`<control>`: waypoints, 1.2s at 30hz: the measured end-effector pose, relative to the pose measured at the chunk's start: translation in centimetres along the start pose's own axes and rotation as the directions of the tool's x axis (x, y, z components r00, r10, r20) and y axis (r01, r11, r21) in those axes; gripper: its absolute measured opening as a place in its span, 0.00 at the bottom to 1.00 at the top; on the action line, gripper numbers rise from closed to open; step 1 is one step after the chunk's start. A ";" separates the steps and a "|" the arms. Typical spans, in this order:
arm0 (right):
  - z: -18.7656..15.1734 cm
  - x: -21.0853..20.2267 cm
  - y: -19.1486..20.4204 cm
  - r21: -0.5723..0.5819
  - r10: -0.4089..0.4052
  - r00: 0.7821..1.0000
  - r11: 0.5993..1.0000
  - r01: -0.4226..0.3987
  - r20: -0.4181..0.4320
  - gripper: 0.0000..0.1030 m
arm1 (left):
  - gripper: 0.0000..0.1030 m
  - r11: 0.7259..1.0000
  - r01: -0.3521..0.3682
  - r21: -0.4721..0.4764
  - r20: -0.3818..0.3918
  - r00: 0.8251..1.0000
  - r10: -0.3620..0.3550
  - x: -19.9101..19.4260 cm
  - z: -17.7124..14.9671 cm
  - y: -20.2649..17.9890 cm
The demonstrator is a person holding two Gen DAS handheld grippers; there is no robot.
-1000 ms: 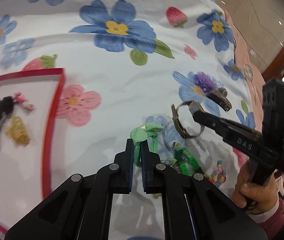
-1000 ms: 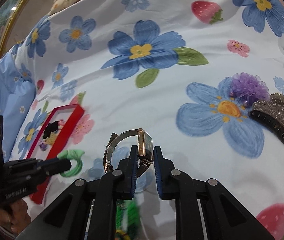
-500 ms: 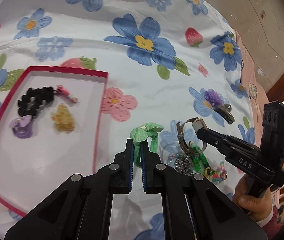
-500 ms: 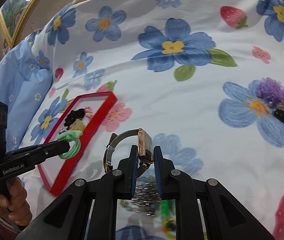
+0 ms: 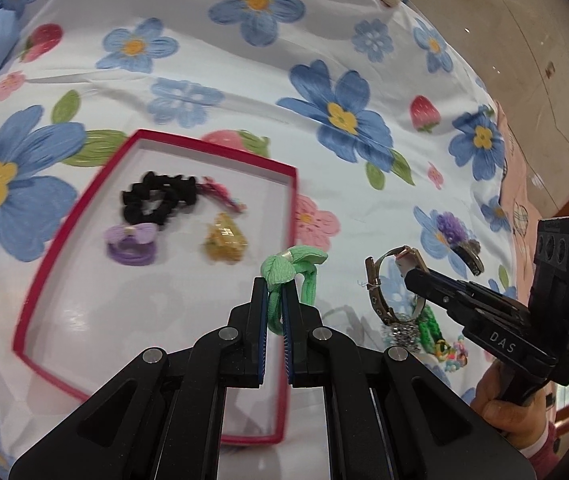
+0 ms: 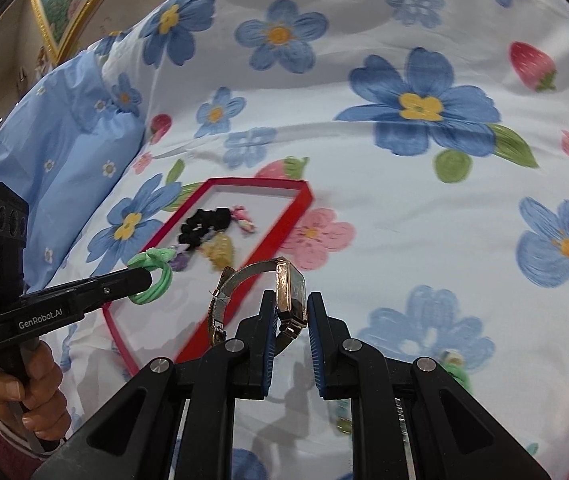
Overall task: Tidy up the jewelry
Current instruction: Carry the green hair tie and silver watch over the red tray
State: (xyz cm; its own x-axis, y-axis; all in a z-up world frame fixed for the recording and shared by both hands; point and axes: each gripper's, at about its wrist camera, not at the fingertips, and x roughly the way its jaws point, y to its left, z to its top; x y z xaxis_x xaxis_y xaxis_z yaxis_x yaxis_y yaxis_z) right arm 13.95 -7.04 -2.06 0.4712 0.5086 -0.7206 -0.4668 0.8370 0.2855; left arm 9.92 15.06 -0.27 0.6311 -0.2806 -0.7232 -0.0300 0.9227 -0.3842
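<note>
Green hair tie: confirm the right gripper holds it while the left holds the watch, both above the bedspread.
Swapped. The left gripper holds the green hair tie; the right gripper holds the watch. Both wrist views show it.

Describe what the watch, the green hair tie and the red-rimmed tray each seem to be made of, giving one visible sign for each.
Watch: apparently metal, rose-gold case with a fine mesh band; it glints and holds its curve.
Green hair tie: soft stretchy fabric, matte, knotted, and it bends where the left gripper pinches it.
Red-rimmed tray: probably card or thin plastic, thin straight red walls and a smooth pale floor; the look leaves it open.
</note>
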 end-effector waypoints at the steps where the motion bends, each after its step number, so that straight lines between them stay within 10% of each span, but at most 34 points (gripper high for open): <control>1: 0.1 0.2 0.5 -0.007 0.005 1.000 1.000 -0.005 -0.002 0.15 | 0.05 1.000 -0.005 -0.007 0.005 1.000 0.005 -0.3 0.0 0.5; 36: 1.0 11.2 8.9 -0.138 0.048 0.984 0.988 -0.073 -0.173 0.15 | 0.05 0.977 -0.127 -0.172 -0.050 0.992 0.120 1.8 -0.3 11.7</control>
State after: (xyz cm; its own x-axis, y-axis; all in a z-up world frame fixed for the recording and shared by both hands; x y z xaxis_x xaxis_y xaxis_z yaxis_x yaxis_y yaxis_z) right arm 15.81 6.32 -6.90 0.3110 0.5058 -0.8046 -0.5987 0.7618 0.2474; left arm 10.47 25.26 -6.28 0.5837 -0.1809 -0.7915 -0.2426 0.8915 -0.3827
